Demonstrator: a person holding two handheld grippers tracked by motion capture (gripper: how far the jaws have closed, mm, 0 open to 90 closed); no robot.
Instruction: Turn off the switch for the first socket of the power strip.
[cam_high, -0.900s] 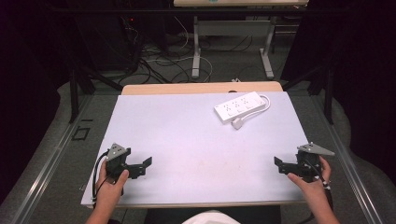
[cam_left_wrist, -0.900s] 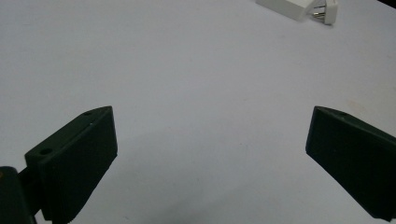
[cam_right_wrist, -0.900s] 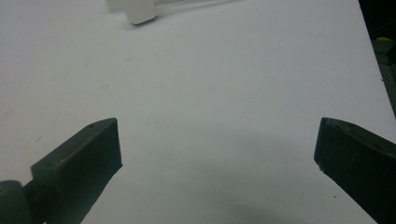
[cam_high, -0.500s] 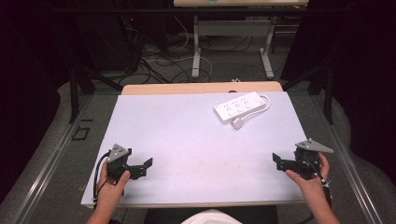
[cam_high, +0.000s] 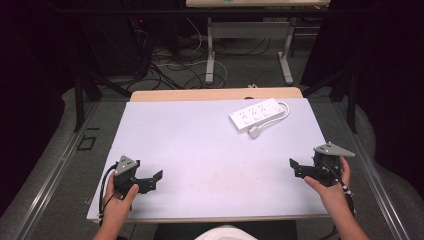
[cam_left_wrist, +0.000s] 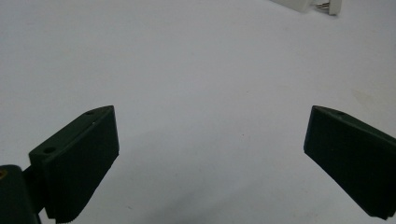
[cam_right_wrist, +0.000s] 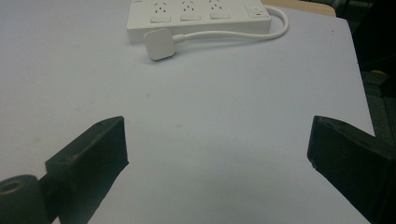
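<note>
A white power strip (cam_high: 255, 114) lies at the far right of the pale table (cam_high: 200, 145), with its white plug (cam_high: 254, 133) resting just in front of it on a short looped cable. My left gripper (cam_high: 156, 181) rests near the front left edge, held in a hand, its jaws wide apart over bare table. My right gripper (cam_high: 295, 167) sits near the front right edge, also open with nothing between its jaws. In the right gripper view the strip (cam_right_wrist: 196, 14) and plug (cam_right_wrist: 160, 44) lie well ahead of the open gripper (cam_right_wrist: 217, 140). The left gripper (cam_left_wrist: 210, 140) faces bare table.
Beyond the table's far wooden edge (cam_high: 215, 94) are a dark floor with tangled cables (cam_high: 165, 65) and the metal legs of another desk (cam_high: 210, 50). Metal rails run along both sides of the table.
The right gripper has edged slightly farther from the front edge and a touch inward. The left gripper has kept still.
</note>
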